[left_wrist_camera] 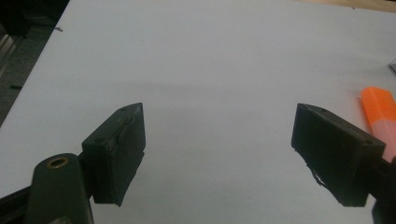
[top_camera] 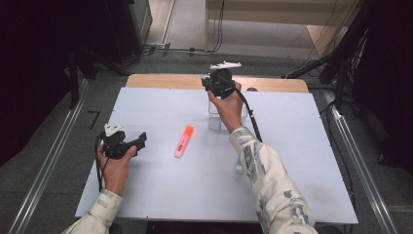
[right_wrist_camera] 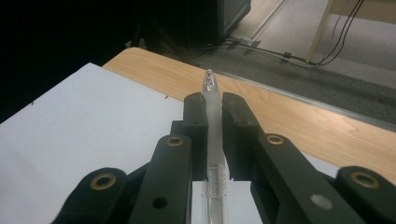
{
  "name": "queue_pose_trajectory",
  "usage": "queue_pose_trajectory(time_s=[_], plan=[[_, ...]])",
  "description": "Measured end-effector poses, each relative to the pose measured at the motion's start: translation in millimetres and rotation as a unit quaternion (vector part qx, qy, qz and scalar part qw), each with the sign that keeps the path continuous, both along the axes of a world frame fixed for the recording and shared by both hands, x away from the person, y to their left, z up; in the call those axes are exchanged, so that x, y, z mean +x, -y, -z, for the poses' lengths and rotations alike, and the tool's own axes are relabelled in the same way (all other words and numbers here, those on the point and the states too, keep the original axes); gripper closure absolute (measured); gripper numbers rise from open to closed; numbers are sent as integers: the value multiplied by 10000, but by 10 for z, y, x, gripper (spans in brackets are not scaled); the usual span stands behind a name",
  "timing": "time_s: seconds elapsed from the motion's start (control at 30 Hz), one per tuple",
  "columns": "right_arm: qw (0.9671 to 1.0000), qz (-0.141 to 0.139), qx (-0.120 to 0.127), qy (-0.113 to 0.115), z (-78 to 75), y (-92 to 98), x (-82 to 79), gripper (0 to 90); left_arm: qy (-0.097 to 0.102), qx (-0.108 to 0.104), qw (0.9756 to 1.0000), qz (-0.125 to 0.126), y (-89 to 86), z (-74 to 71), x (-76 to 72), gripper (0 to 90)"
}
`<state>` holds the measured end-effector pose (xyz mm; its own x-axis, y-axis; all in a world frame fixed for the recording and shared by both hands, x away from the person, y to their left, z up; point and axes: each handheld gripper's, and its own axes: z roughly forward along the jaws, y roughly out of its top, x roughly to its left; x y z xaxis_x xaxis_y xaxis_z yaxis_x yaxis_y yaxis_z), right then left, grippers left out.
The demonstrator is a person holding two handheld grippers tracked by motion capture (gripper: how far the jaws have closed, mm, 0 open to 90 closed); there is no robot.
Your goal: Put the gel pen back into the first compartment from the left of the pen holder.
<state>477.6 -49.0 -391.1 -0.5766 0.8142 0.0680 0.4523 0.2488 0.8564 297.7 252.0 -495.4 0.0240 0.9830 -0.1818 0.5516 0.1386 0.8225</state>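
Pen (right_wrist_camera: 213,121): I see it clamped between my right gripper's (right_wrist_camera: 214,100) jaws, tip past them, above the table's (top_camera: 160,195) far edge.
Left gripper (left_wrist_camera: 217,149): jaws wide apart, nothing between; orange highlighter (left_wrist_camera: 380,114) just beside.
Hidden: pen's lower end cut off.

One pen (right_wrist_camera: 213,140), one orange highlighter (top_camera: 184,141), one clear holder (top_camera: 214,117).

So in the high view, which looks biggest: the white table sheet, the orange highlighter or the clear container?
1. White table sheet.
2. Clear container and orange highlighter look about alike; a hand partly hides the container, so I won't rank them.
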Motion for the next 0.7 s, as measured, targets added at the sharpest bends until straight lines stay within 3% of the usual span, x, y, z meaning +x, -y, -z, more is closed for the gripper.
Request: queue_pose_trajectory(time_s=[0.33, 0.7], plan=[[10000, 69, 50, -29, 8, 23, 50, 780, -2, -8, 10000, 5, -6, 1, -2, 185], [10000, -39, 79, 37, -4, 78, -100, 780, 11, 6, 10000, -1, -13, -7, -10, 185]])
